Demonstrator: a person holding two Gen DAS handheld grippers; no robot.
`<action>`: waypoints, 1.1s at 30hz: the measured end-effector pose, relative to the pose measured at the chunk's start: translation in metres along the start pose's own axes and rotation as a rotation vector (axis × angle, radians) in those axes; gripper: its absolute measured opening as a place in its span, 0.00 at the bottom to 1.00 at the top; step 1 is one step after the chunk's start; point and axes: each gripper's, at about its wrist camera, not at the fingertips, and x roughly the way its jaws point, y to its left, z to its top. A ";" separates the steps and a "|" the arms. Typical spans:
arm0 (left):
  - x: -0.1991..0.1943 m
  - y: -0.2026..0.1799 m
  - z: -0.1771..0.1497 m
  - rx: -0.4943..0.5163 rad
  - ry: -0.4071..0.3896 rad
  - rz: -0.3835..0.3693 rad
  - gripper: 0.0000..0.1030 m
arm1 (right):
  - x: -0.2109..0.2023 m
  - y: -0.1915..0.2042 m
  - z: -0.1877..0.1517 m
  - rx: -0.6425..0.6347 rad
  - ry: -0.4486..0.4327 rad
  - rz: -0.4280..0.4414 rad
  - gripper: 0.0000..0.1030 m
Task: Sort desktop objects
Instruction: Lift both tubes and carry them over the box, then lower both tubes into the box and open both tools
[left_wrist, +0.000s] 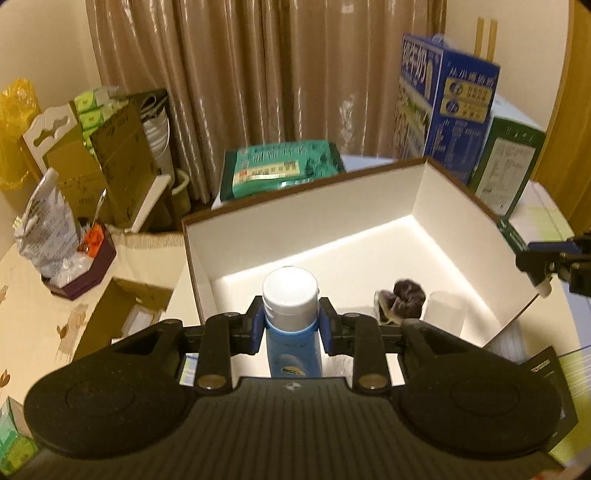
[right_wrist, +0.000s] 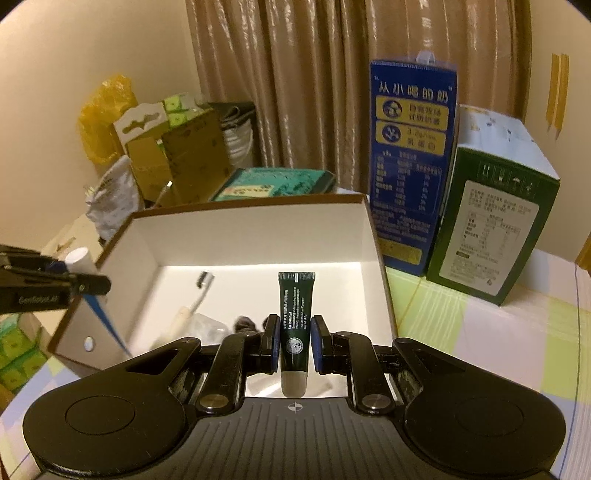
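Over the open white box (left_wrist: 417, 192), I am holding a blue bottle (left_wrist: 293, 343) with a white cap in my left claw (left_wrist: 291, 325). The claw's blue pads are squeezing the bottle just under the cap, so it is clenched on the bottle. The bottle is hanging above the near edge of the box.

My right claw (right_wrist: 294, 341) is pinching a small dark green tube (right_wrist: 294, 325). Its pale cap is pointing back at me and its flat end is pointing out over the box floor. This claw is clenched on the tube, and it is hanging over the near side of the same box.

Inside the box, a toothbrush (right_wrist: 195, 299) is lying at a slant, a dark crumpled thing (left_wrist: 406, 299) is sitting near the front, and a clear cup (left_wrist: 445, 312) is sitting just beside it.

Behind the box, a teal packet (left_wrist: 280, 168) is lying flat. A tall blue carton (right_wrist: 412, 162) is standing beside the box, with a green carton (right_wrist: 495, 225) right next to it. The desk (right_wrist: 498, 332) is wearing a checked cloth.
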 end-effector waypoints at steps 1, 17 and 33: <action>0.003 -0.001 -0.001 -0.001 0.011 0.004 0.24 | 0.004 -0.001 0.000 0.002 0.006 -0.004 0.14; 0.053 -0.012 -0.006 0.044 0.121 0.016 0.24 | 0.046 -0.011 0.001 -0.041 0.105 -0.025 0.14; 0.102 -0.006 0.006 0.045 0.200 0.050 0.24 | 0.089 -0.009 0.014 -0.107 0.175 -0.038 0.14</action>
